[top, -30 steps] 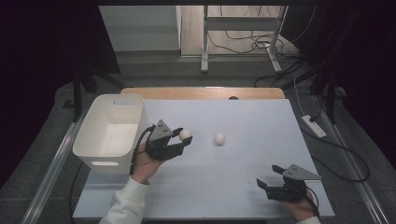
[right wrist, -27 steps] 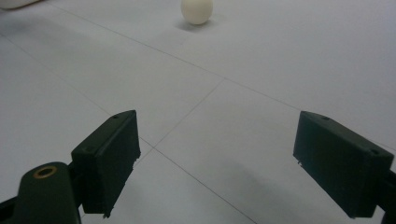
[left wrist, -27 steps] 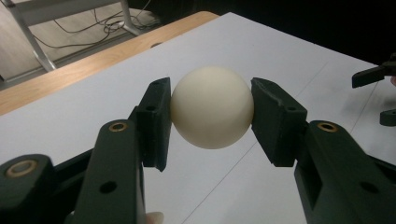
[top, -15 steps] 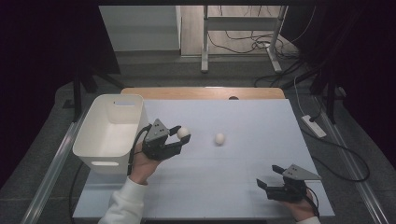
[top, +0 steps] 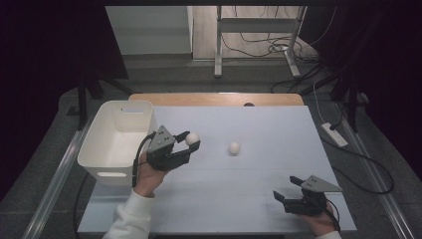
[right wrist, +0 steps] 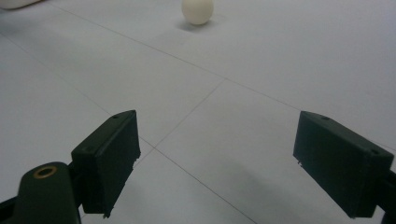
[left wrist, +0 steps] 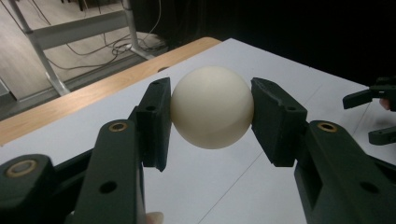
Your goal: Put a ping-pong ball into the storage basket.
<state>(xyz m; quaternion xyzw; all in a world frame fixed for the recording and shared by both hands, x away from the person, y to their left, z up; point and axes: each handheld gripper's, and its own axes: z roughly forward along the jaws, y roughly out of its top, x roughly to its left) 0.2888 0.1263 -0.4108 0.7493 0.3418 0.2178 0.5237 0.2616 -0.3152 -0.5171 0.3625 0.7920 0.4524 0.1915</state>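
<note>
Your left gripper (top: 188,143) clamps a white ball (top: 192,138) beside the white bin (top: 99,149), centre-left, presumably to drop it in. Your right gripper (top: 287,189) rests open at lower right, aimed toward the second ball (top: 234,148) mid-frame.

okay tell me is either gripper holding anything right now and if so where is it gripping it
The left gripper holds a white ball, one pad pressed on each opposite side, across its widest part. The right gripper is open and holds nothing.
</note>
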